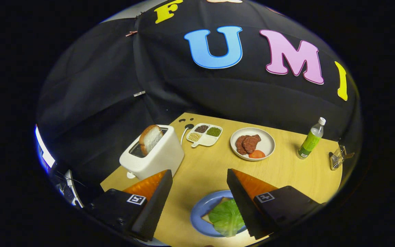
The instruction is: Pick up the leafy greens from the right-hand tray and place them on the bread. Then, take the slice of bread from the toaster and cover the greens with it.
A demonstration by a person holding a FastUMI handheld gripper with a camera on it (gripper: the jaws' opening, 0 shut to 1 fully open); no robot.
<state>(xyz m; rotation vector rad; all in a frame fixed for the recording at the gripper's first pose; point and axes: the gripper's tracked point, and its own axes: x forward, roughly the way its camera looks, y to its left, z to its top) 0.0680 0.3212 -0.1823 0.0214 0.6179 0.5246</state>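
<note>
A blue plate lies on the wooden table between and below my fingers. On it rests a slice of bread with a green leaf spread over it. A white toaster stands beyond my left finger, and a slice of bread sticks up out of its slot. My gripper hangs open above the plate with nothing between its fingers. The right finger hides the plate's right side.
A white plate with meat slices and a tomato slice sits beyond the right finger. A divided white dish of beans stands behind the toaster. A green bottle and a small metal grater stand far right.
</note>
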